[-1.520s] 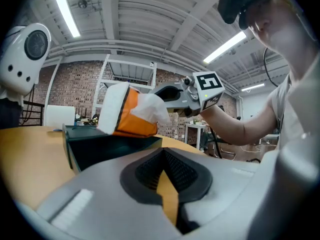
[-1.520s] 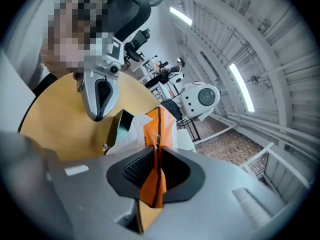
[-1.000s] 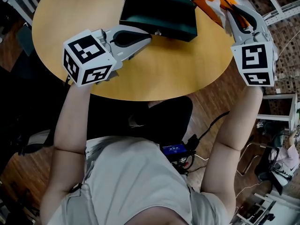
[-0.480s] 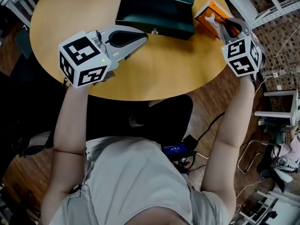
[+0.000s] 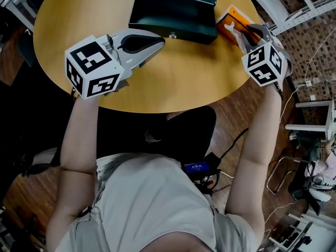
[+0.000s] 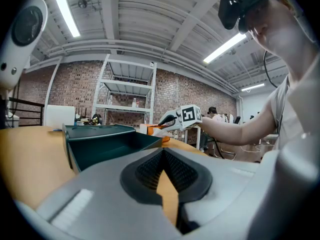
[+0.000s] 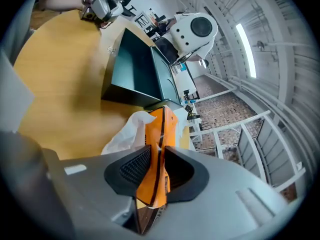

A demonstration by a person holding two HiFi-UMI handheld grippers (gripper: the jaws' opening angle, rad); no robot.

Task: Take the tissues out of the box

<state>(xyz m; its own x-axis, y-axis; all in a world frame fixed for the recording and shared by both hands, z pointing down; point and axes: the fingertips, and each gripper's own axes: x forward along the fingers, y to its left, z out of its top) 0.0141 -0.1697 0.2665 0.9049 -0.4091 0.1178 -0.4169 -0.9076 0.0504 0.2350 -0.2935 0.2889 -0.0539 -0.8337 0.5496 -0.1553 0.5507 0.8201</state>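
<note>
An orange tissue box [image 5: 229, 20] rests on the round wooden table [image 5: 184, 83] near its right edge. A white tissue [image 7: 125, 134] sticks out of the side facing the table's middle. My right gripper [image 5: 247, 31] straddles the box [image 7: 161, 129]. Its jaws are opening, the narrow box still stands between the pads, and the grip looks slack. My left gripper [image 5: 160, 40] hovers low over the table's left half, shut and empty, pointing at the dark green bin [image 5: 173, 14]. Seen from the left gripper view, the right gripper [image 6: 169, 121] is at the orange box beyond the bin [image 6: 100, 144].
The open dark green bin [image 7: 135, 74] stands at the back middle of the table, just left of the tissue box. The table edge drops off right beside the box. Metal shelving [image 5: 299, 9] and cables on the floor lie to the right.
The right gripper has brought the tissue box down from the air onto the table and moved slightly left; its jaws have spread. The left gripper has barely shifted.
</note>
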